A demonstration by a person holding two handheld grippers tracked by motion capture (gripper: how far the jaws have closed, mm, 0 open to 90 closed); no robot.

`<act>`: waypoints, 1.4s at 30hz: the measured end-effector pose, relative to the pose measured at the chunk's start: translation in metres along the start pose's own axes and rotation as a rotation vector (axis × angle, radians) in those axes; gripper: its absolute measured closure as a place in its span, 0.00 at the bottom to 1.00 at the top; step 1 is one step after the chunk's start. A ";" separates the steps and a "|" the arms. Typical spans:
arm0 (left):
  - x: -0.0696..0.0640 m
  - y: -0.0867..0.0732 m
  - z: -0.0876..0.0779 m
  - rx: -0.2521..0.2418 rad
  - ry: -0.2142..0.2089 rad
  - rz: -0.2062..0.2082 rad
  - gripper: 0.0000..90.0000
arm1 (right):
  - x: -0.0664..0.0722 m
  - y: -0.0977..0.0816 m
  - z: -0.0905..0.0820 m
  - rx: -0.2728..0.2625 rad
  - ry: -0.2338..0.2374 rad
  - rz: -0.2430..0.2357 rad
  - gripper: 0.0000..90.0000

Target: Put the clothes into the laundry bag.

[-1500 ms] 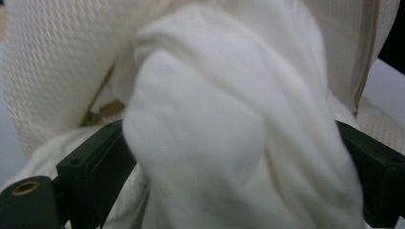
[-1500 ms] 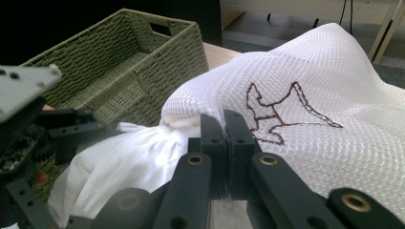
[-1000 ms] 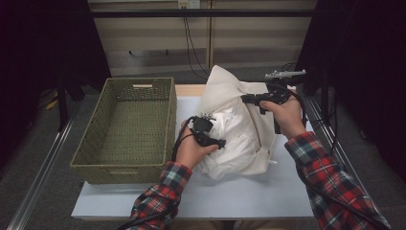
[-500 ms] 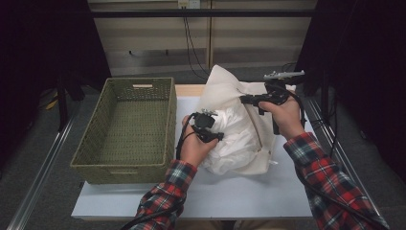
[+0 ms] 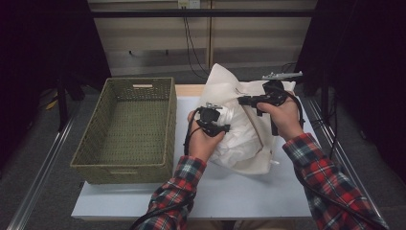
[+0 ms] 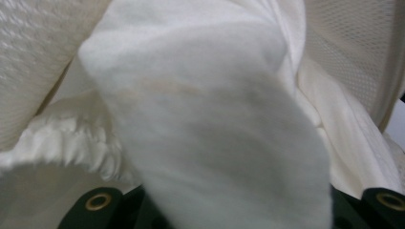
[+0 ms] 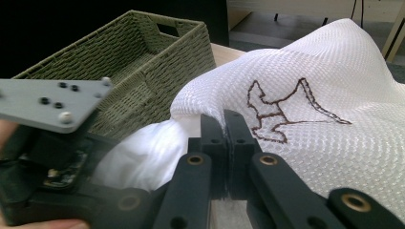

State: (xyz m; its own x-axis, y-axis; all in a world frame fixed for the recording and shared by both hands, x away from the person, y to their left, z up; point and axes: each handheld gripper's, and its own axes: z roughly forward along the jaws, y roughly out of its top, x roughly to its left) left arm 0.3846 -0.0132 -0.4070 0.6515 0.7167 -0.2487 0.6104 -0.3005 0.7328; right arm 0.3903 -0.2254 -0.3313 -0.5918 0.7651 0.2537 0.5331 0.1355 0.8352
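Both tongs grip cloth. Left tongs, whose jaws have just been closing, clamp a fold of the soft white garment at the mouth of the mesh bag, mid-table toward three o'clock. Right tongs pinch the bag's rim. Light, limp and floppy, the cloth probably handles best bunched. Beyond, at nine o'clock, sits the basket.

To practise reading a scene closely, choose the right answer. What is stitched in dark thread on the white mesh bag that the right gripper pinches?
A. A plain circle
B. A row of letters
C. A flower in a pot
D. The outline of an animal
D: in the right gripper view the white mesh bag bears a dark brown stitched outline of a four-legged animal, just beside the closed right gripper.
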 end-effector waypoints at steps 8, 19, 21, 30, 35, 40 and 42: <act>-0.001 0.000 0.002 -0.005 -0.007 0.016 0.66 | -0.003 -0.001 -0.001 0.008 -0.007 0.001 0.99; -0.002 -0.005 -0.016 -0.010 0.009 0.064 0.24 | -0.004 -0.002 -0.001 0.018 -0.021 0.001 0.99; -0.001 -0.006 -0.019 0.025 0.009 0.073 0.22 | -0.004 -0.002 -0.001 0.017 -0.023 0.000 0.99; -0.001 -0.021 -0.021 0.109 -0.001 0.087 0.18 | -0.005 -0.003 -0.002 0.020 -0.031 -0.001 0.99; 0.000 -0.029 -0.013 0.133 -0.036 0.075 0.33 | -0.004 -0.003 -0.002 0.022 -0.034 -0.008 0.99; -0.001 -0.032 -0.012 0.140 -0.035 0.049 0.69 | -0.004 -0.003 -0.002 0.021 -0.033 -0.004 0.99; -0.002 -0.031 -0.012 0.147 -0.031 0.048 0.75 | -0.004 -0.003 -0.002 0.023 -0.032 0.000 0.99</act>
State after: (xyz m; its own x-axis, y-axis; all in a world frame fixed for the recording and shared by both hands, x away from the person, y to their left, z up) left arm 0.3592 0.0024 -0.4214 0.6936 0.6804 -0.2363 0.6361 -0.4247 0.6442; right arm 0.3902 -0.2299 -0.3338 -0.5727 0.7847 0.2373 0.5468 0.1500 0.8237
